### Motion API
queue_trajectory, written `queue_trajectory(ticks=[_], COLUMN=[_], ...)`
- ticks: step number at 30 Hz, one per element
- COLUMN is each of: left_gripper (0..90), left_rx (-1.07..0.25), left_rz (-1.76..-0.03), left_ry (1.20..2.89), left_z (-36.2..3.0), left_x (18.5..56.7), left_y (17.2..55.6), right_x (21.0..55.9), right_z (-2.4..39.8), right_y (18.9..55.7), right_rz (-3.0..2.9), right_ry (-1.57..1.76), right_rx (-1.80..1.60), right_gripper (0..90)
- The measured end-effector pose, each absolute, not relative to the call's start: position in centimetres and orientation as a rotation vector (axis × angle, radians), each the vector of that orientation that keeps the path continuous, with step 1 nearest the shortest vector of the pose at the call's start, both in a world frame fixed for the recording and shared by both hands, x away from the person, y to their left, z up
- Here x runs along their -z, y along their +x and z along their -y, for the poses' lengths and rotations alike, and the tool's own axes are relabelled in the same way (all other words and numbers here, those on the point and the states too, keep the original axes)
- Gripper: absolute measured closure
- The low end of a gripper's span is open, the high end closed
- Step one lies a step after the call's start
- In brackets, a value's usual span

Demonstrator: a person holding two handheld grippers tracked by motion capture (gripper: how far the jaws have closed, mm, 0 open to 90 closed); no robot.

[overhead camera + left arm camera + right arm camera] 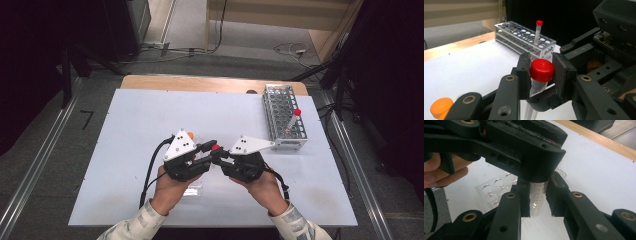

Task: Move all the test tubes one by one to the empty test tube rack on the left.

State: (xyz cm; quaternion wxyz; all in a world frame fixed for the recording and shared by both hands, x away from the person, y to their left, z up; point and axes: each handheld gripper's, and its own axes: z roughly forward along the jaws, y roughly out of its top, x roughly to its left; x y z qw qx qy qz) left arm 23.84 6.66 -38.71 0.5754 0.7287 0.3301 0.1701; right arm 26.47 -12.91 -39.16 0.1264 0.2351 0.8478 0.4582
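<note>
Gripping ribbed red cap, clear tube

Even overhead light, tabletop bright white; room edges dark; soft shadows; gripper views slightly blurred at 6 o'clock.

Clear graduated tube, red cap, upright above table

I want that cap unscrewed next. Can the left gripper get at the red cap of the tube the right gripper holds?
Probably yes: the left gripper already has its jaws on either side of the red cap, nothing between; the right gripper clamps the tube lower down.
</note>
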Motion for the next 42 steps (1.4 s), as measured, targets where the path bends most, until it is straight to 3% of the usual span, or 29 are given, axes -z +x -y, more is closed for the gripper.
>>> queue_trajectory(ticks=[6,7,10,12,20,34,42], left_gripper=[70.1,70.1,70.2,70.2,70.2,70.2,70.3], left_rx=[-0.395,-0.398,-0.398,-0.396,-0.395,-0.456,-0.573], left_rz=[-0.777,-0.780,-0.781,-0.782,-0.810,-0.918,-0.977], left_ry=[1.704,1.700,1.688,1.677,1.643,1.615,1.587], left_z=[-6.8,-6.9,-7.3,-7.8,-10.2,-13.7,-14.4], left_x=[38.6,38.6,38.3,38.0,36.5,36.3,37.2], left_y=[23.8,23.8,23.8,23.9,23.9,25.3,26.4], right_x=[39.1,39.1,39.1,38.9,38.2,37.7,37.6], right_z=[12.9,12.9,12.8,12.8,13.8,16.3,17.4], right_y=[26.5,26.5,26.5,26.4,26.4,27.2,28.0], right_rz=[-2.475,-2.478,-2.506,-2.511,-2.485,-2.405,-2.366], right_ry=[0.690,0.688,0.676,0.658,0.677,0.763,0.821], right_rx=[-1.356,-1.360,-1.377,-1.387,-1.409,-1.389,-1.386], right_gripper=[70.3,67.8,47.4,41.0,29.6,27.9,28.1])
